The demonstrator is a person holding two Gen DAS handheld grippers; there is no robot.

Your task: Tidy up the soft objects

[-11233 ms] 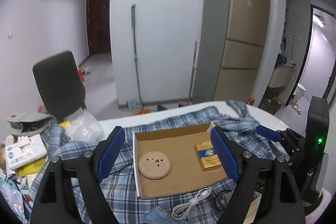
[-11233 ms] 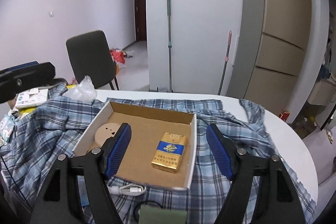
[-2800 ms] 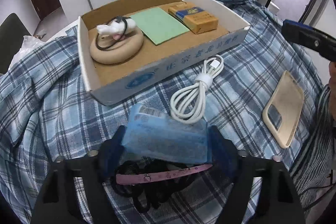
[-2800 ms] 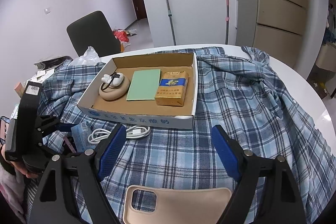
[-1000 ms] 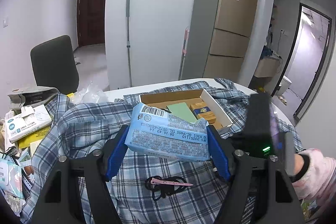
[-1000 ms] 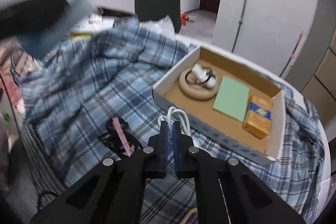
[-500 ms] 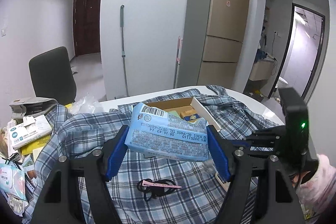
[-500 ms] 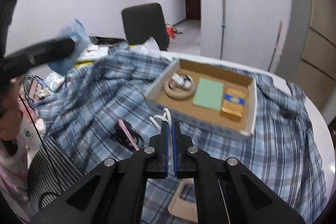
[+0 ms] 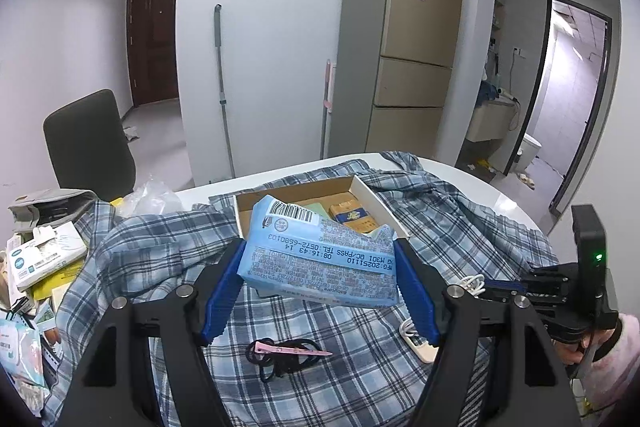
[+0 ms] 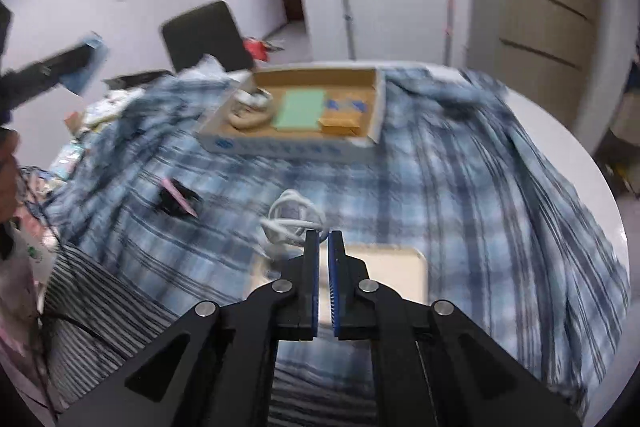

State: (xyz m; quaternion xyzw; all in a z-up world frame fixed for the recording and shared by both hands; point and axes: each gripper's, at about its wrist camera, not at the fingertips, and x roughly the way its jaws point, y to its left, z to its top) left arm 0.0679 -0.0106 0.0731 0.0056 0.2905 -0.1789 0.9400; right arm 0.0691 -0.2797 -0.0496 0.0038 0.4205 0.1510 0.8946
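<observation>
- The left gripper [image 9: 320, 275] has its blue jaws closed on the ends of a soft blue wipes pack [image 9: 320, 259], held in the air above the table, in front of the cardboard box [image 9: 376, 193]; the pack sags and bulges between the pads, so I judge it could squirm out or tilt if the squeeze eases while it is carried
- The right gripper [image 10: 324, 259] has its jaws almost together with only a thin gap, and nothing shows between them; it hangs low over the plaid shirt [image 10: 480, 187], and its view is smeared by motion, so its exact height is hard to tell
- Just beneath the right gripper lie a beige phone case [image 10: 400, 267] and a coiled white cable [image 10: 294, 221], touching or nearly so; a blind dip here could snag the cable loops or nudge the case
- Below the left gripper a black hair tie with a pink clip [image 9: 286, 353] rests on the shirt, small and easy to drag along with the cloth
- The shirt is loose and rumpled over the table, so anything set on it may slide or tip
- Farther on, the box already holds a round beige pad with earphones [image 10: 250, 109], a green card [image 10: 302, 109] and a gold cigarette pack [image 10: 344, 117]; free floor is short, so the wipes could land on these or catch the near wall
- At the far left, a heap of packets and papers [image 9: 40, 259] crowds the table edge
</observation>
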